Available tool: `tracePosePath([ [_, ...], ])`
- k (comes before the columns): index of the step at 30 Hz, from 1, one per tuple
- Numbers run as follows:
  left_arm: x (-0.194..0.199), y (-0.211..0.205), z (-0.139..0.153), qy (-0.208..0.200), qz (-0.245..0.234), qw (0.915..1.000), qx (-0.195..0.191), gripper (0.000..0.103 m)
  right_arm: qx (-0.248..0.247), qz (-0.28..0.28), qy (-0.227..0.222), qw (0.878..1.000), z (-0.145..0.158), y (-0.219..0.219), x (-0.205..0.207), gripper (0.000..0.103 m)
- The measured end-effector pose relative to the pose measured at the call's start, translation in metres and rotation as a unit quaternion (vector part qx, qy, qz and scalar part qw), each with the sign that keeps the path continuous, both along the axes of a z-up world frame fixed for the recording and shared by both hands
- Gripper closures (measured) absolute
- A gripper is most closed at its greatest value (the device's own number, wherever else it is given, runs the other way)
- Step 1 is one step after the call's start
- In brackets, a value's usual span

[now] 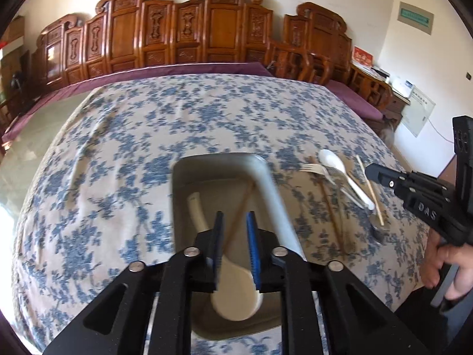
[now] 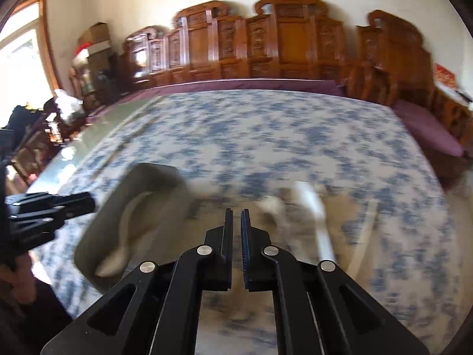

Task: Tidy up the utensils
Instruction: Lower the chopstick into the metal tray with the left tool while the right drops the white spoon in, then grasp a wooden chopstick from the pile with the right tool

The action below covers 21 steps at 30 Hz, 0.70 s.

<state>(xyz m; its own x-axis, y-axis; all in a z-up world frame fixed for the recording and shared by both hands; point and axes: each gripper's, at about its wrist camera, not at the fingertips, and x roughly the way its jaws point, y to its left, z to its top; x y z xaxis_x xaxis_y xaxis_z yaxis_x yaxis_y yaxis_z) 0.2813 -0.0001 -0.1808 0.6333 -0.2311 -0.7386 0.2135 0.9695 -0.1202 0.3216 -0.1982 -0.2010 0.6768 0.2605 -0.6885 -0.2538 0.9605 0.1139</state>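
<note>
A beige bin (image 1: 264,174) sits on the blue-floral tablecloth. Inside lie a cream rice paddle (image 1: 233,284) and a brown chopstick (image 1: 241,207). My left gripper (image 1: 235,216) hovers over the bin, jaws slightly apart with the chopstick running between them; grip unclear. To the right on the cloth lie a white spoon (image 1: 340,168), a metal fork (image 1: 320,170), a pale chopstick (image 1: 369,190) and a brown chopstick (image 1: 332,216). My right gripper (image 2: 236,213) is nearly shut and empty, above the cloth between the bin (image 2: 97,236) and the blurred white spoon (image 2: 317,216).
The table (image 1: 118,153) carries the floral cloth over a purple one. Carved wooden chairs (image 1: 189,35) line the far wall. A side cabinet (image 1: 381,88) with papers stands at the right. The person's hand (image 1: 449,269) holds the right gripper at the table's right edge.
</note>
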Motion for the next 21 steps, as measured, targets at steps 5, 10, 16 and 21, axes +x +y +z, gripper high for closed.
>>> tracePosePath([
  [5,-0.002,-0.029,-0.002,0.001,-0.024,0.9997,0.000,0.086,-0.030,-0.048,-0.001,0.998,-0.010,-0.046,0.002,0.083],
  [10,-0.007,-0.052,-0.005,-0.003,-0.043,0.9991,0.003,0.078,-0.046,-0.076,0.012,0.996,-0.030,-0.072,0.008,0.075],
  [16,-0.011,-0.070,-0.011,0.001,-0.057,0.9983,0.007,0.059,-0.055,-0.092,0.045,0.993,-0.063,-0.088,0.015,0.075],
  [21,-0.013,-0.081,-0.017,0.002,-0.061,0.9981,0.010,0.053,-0.042,-0.105,0.073,0.991,-0.079,-0.095,0.022,0.075],
])
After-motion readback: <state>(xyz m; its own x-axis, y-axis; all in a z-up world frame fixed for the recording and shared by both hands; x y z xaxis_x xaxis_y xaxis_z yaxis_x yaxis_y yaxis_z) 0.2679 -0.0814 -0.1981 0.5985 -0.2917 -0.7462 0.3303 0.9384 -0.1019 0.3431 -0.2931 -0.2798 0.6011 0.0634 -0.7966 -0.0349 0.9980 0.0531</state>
